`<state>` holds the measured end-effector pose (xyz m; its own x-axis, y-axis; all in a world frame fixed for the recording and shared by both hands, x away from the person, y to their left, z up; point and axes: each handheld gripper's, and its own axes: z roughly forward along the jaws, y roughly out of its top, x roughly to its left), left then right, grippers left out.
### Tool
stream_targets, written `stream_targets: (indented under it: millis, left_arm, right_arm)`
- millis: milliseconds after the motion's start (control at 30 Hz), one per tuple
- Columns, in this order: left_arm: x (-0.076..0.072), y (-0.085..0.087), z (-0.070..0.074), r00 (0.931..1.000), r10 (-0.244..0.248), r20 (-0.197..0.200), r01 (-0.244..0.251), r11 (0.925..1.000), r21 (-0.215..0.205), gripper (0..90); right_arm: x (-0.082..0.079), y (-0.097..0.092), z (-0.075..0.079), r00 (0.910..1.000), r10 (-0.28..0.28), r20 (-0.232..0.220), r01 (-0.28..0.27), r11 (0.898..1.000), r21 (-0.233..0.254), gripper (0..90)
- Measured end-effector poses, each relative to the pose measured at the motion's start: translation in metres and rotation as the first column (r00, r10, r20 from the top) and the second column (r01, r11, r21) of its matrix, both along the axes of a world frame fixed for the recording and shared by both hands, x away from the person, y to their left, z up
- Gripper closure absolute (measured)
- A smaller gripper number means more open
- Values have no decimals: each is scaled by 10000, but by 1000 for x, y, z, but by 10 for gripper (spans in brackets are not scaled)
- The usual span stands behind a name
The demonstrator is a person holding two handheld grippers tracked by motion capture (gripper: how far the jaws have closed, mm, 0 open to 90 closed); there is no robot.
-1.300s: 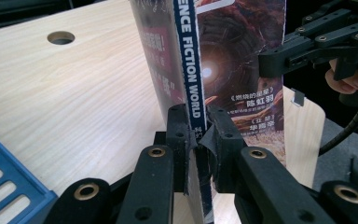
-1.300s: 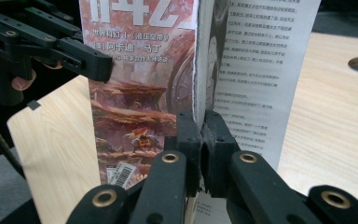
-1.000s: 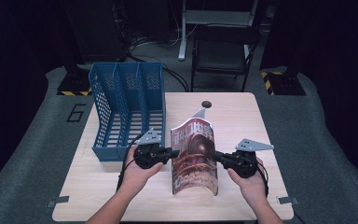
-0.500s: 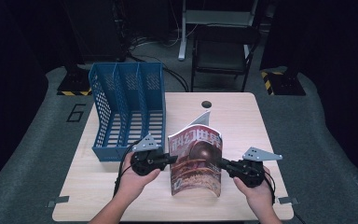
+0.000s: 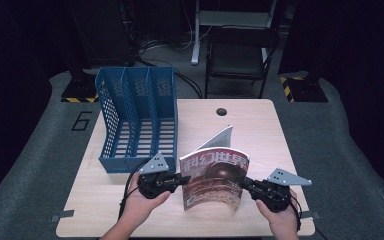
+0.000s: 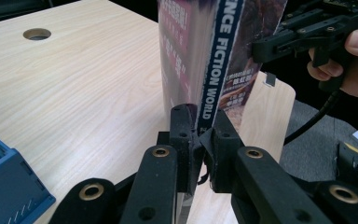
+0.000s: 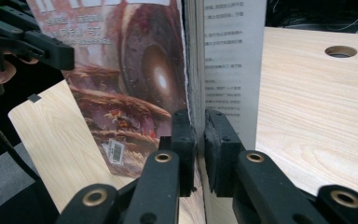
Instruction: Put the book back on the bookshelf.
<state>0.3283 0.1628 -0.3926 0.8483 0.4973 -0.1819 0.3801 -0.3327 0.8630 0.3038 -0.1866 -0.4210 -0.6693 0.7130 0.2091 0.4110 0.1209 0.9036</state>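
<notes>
A magazine (image 5: 214,180) with a brown illustrated cover stands upright on its lower edge on the wooden table (image 5: 260,135), one inner page fanned out behind it. My left gripper (image 5: 182,178) is shut on its spine edge, the pads (image 6: 182,126) pinching just beside the blue spine strip of the magazine (image 6: 214,60). My right gripper (image 5: 245,184) grips the opposite page edge. Its jaws have just been opening a little, with the cover and pages of the magazine (image 7: 144,70) still pressed between the pads (image 7: 182,130).
A blue three-slot file rack (image 5: 137,117) stands at the table's left, just beyond my left hand. A cable hole (image 5: 222,111) lies near the far edge. A black chair (image 5: 240,55) stands behind the table. Bare tabletop stretches to the right of the magazine.
Both hands have drawn the magazine toward the near edge of the table. The right gripper has shifted right and nearer, and the cover now faces the high camera more squarely.
</notes>
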Motion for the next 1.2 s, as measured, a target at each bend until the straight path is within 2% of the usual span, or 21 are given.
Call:
stream_targets:
  millis: [167,333,500,567,733,833,867,1000,1067,1133,1200]
  left_arm:
    - [-1,0,0,9999,-157,-2,157,9999,23,819]
    - [-2,0,0,9997,-216,-80,216,9998,-28,818]
    - [-4,0,0,9994,-333,-71,333,9994,-7,815]
    - [-4,0,1,9993,-376,-18,376,9993,58,815]
    - [-4,0,0,9988,-482,-96,481,9988,-53,815]
    - [-5,-2,1,9983,-581,-17,581,9983,0,818]
    - [-5,-2,1,9978,-666,63,665,9977,84,820]
    - [-8,-6,2,9973,-727,55,727,9973,91,828]
    - [-7,-6,3,9962,-864,104,862,9962,155,830]
    - [-8,-8,3,9963,-858,-19,858,9963,83,832]
    - [-8,-9,4,9951,-987,43,986,9949,197,834]
  right_arm:
    - [-1,-3,-6,9999,-69,-159,71,9999,124,762]
    - [3,-2,-22,9971,-44,-764,40,10000,-57,729]
    - [9,0,-38,9888,-56,-1491,-25,9985,-543,707]
    - [11,2,-45,9826,-17,-1858,-129,9969,-777,703]
    - [17,8,-59,9742,-65,-2257,-280,9884,-1493,700]
    - [20,10,-61,9734,-123,-2289,-257,9864,-1623,731]
    - [21,11,-61,9759,-108,-2178,-265,9854,-1679,749]
    - [23,13,-62,9761,-223,-2162,-97,9893,-1457,817]
    - [23,14,-62,9773,-248,-2105,-80,9881,-1536,832]
    - [23,17,-62,9801,-374,-1952,62,9874,-1582,845]
    - [24,19,-62,9856,-393,-1643,95,9839,-1783,854]
